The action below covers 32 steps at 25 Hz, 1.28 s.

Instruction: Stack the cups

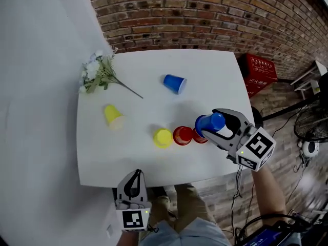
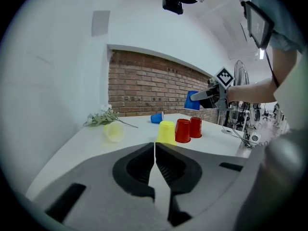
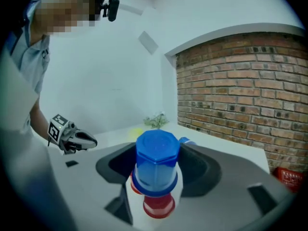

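Held blue cup (image 1: 211, 122): base up, clamped in my right gripper (image 1: 207, 126), above the reds.
Red cups (image 1: 182, 135): two, upside down, side by side, near right.
Yellow cup (image 1: 163, 137): upside down, just left of them.
Second yellow cup (image 1: 113, 115): on its side, left.
Second blue cup (image 1: 174, 83): on its side, far centre.

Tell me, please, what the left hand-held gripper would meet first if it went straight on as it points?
Probably the upside-down yellow cup, just right of where the left hand-held gripper aims; depth is unclear, so the table might come first.
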Each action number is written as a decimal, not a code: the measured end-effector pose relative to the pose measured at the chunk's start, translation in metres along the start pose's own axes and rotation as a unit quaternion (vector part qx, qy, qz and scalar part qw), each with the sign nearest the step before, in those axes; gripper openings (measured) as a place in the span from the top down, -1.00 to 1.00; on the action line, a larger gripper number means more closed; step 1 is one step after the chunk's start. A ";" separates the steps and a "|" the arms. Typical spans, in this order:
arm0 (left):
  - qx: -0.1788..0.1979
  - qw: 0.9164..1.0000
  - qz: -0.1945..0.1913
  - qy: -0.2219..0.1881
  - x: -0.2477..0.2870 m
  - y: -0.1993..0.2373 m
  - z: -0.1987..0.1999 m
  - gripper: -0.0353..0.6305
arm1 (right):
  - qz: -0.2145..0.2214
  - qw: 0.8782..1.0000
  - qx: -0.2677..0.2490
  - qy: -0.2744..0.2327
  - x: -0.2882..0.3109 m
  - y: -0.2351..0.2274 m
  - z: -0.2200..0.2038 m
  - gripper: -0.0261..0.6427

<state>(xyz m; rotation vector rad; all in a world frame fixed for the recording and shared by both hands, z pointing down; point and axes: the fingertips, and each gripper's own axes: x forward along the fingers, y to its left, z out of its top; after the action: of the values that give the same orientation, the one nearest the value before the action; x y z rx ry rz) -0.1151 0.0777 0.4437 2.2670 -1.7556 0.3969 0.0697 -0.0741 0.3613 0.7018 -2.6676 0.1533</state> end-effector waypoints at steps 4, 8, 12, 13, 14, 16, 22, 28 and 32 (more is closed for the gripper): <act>-0.007 1.000 0.001 -0.004 -0.015 0.004 -0.005 0.85 | 0.003 1.000 -0.014 0.022 0.005 0.019 -0.010 0.11; -0.008 1.000 0.004 -0.001 -0.022 0.008 -0.009 0.85 | -0.005 0.999 -0.026 0.037 0.009 0.021 -0.021 0.11; -0.011 1.000 0.007 -0.002 -0.023 0.009 -0.011 0.85 | -0.008 0.999 -0.031 0.040 0.011 0.019 -0.028 0.11; -0.014 1.000 0.007 -0.001 -0.023 0.009 -0.012 0.85 | -0.008 0.999 -0.032 0.039 0.012 0.019 -0.030 0.11; -0.015 1.000 0.008 0.001 -0.023 0.009 -0.012 0.85 | -0.006 0.999 -0.033 0.038 0.012 0.020 -0.031 0.11; -0.012 1.000 0.006 0.001 -0.022 0.007 -0.012 0.85 | -0.004 0.999 -0.034 0.035 0.014 0.020 -0.031 0.11; -0.012 1.000 0.007 0.004 -0.017 0.007 -0.012 0.85 | -0.001 0.999 -0.040 0.029 0.018 0.019 -0.029 0.10; -0.010 1.000 0.004 0.006 -0.011 0.005 -0.012 0.85 | 0.024 0.998 -0.041 0.036 0.016 0.026 -0.034 -0.22; -0.004 1.000 0.005 -0.001 -0.007 0.006 -0.006 0.85 | 0.036 0.998 -0.036 0.031 -0.004 0.020 -0.029 -0.32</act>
<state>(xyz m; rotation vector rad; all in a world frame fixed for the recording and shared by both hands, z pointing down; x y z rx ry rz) -0.1231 0.0847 0.4475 2.2542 -1.7680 0.3889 0.0724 -0.0491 0.3864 0.5701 -2.6253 0.0951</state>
